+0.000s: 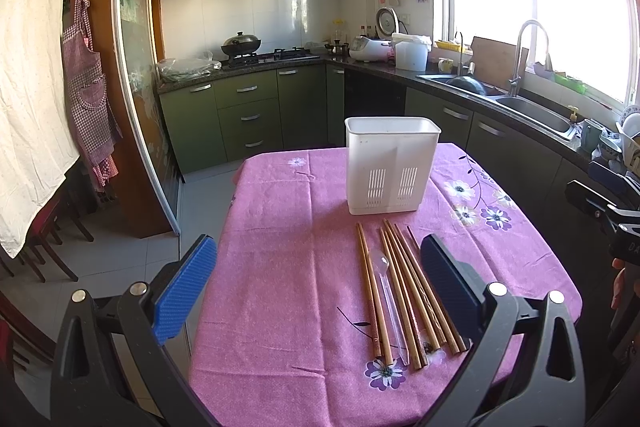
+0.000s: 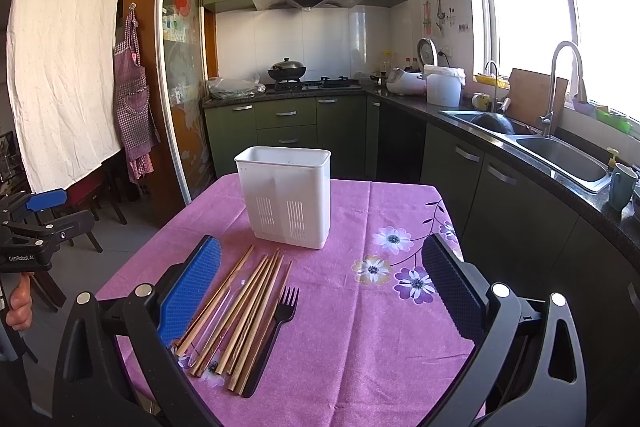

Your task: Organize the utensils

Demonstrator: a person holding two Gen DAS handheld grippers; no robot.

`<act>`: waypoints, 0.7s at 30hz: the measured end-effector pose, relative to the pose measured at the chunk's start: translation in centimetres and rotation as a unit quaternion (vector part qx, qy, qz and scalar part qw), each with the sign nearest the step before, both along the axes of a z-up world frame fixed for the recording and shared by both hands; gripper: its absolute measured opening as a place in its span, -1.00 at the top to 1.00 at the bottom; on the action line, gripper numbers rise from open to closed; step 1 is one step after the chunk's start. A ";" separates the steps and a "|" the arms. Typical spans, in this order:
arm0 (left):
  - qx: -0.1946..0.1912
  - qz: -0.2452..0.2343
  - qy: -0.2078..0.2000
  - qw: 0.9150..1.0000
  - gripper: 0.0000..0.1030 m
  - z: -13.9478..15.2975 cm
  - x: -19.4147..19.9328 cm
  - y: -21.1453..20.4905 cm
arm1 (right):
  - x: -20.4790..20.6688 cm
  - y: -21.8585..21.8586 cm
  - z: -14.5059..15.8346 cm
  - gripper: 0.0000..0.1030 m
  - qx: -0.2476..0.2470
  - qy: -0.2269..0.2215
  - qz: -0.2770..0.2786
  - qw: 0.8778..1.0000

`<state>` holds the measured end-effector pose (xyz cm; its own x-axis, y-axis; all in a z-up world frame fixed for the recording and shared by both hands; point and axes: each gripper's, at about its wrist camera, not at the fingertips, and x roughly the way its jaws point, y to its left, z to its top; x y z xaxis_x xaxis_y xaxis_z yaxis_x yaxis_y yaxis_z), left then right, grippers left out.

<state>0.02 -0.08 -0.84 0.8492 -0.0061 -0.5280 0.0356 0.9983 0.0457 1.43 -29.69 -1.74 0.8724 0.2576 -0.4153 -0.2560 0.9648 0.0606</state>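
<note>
A white plastic utensil holder (image 1: 390,167) (image 2: 286,197) stands upright at the far middle of the pink tablecloth. In front of it lie several wooden chopsticks (image 1: 404,287) (image 2: 240,311), a clear plastic spoon (image 1: 386,291) among them, and a black plastic fork (image 2: 276,331) beside them. My left gripper (image 1: 320,283) is open and empty, above the table's near edge, left of the chopsticks. My right gripper (image 2: 322,295) is open and empty, with the fork and chopsticks between its fingers' lines, below it.
The table (image 1: 280,267) (image 2: 360,327) has a pink floral cloth. A dark counter with a sink (image 2: 560,155) and faucet runs along the right. Green cabinets and a stove (image 1: 272,57) are behind. Chairs (image 1: 44,247) stand to the left. The other gripper shows at each view's edge (image 1: 616,223) (image 2: 36,227).
</note>
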 end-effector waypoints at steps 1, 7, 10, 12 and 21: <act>0.000 0.000 0.000 1.000 -0.88 0.0 0.0 0.0 | 0.0 0.1 0.0 -0.93 0.000 0.001 0.000 1.000; 0.002 -0.001 0.004 1.000 -0.88 -0.1 0.4 -0.1 | 0.3 0.0 -0.2 -0.93 0.001 0.004 -0.001 1.000; 0.005 0.002 0.008 1.000 -0.88 -0.3 0.7 -0.1 | 0.9 0.0 -0.5 -0.93 0.000 0.014 0.001 1.000; -0.002 0.006 0.015 1.000 -0.88 -0.5 1.4 0.2 | 1.5 -0.1 -0.8 -0.93 0.000 0.027 0.005 1.000; -0.018 0.007 0.106 0.994 -0.73 -3.2 6.4 0.5 | 5.6 -2.0 -2.2 -0.93 0.008 0.120 0.002 0.993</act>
